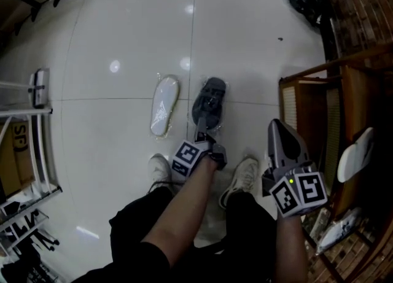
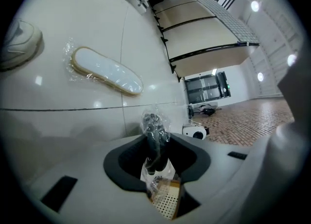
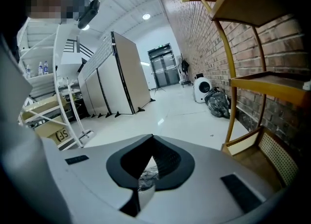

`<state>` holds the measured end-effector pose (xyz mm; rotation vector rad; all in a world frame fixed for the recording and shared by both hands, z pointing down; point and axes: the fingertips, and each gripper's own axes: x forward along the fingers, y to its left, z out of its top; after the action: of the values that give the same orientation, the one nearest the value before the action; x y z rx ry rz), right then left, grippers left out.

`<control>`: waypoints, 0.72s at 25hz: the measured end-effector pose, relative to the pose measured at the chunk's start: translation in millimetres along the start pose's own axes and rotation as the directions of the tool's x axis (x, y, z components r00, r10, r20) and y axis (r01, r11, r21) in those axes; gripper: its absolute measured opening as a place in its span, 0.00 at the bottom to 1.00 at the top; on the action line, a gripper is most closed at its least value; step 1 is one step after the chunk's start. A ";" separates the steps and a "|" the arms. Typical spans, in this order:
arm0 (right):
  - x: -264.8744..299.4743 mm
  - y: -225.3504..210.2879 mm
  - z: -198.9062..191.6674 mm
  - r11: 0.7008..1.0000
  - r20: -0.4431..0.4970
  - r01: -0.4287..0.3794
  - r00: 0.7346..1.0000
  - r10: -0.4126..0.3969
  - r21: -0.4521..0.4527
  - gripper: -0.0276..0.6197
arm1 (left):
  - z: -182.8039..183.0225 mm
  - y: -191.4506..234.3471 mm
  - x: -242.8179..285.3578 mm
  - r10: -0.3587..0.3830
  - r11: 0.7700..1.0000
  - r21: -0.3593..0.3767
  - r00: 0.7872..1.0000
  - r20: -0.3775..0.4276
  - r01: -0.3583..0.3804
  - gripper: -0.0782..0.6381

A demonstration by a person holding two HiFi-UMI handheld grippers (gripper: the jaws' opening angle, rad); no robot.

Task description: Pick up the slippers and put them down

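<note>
- The left gripper (image 1: 204, 133) pinches the heel end of the dark grey slipper (image 1: 210, 100), which is in clear wrap. The slipper is low over the white floor (image 1: 123, 42); I cannot tell if it touches.
- The white slipper (image 1: 164, 105), also wrapped, lies on the floor just beside it.
- The right gripper (image 3: 146, 177) has its jaws pressed together on crinkled clear wrap (image 3: 147, 173).
- The cardboard box (image 1: 18, 147) carries the letters "SF".
</note>
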<state>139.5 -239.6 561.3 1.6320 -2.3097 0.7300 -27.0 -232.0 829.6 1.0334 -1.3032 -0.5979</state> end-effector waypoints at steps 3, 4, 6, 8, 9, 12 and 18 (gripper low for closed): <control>3.4 5.0 -3.7 1.000 -0.021 -0.015 1.000 0.015 -0.008 0.05 | -5.1 19.0 -3.5 0.059 0.998 0.029 0.998 -0.018 -0.058 0.27; 4.4 6.4 -4.8 1.000 -0.026 -0.019 0.999 0.019 -0.010 0.05 | -5.8 26.1 -4.0 0.093 0.995 0.048 0.995 -0.027 -0.092 0.29; 5.8 7.5 -6.5 1.000 -0.033 -0.021 0.999 0.020 -0.014 0.05 | -9.5 42.1 -5.1 0.190 0.978 0.095 0.980 -0.058 -0.184 0.42; 6.0 6.5 -7.3 1.000 -0.036 -0.016 0.999 0.015 -0.013 0.05 | -15.6 60.9 -10.8 0.328 0.936 0.164 0.940 -0.095 -0.311 0.59; 6.0 6.0 -7.3 1.000 -0.036 -0.014 0.999 0.014 -0.011 0.05 | -18.1 70.3 -15.6 0.400 0.904 0.206 0.910 -0.107 -0.373 0.61; 5.4 6.2 -7.5 1.000 -0.033 -0.017 0.999 0.017 -0.010 0.05 | -25.5 91.7 -28.4 0.550 0.804 0.357 0.823 -0.144 -0.475 0.61; 6.1 8.2 -6.6 1.000 -0.031 -0.027 0.999 0.027 0.000 0.05 | -30.5 97.5 -36.8 0.714 0.541 0.744 0.682 -0.159 -0.393 0.66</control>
<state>129.0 -239.1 567.4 1.5809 -2.3145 0.7551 -23.5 -148.2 898.4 1.1130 -1.3406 0.6708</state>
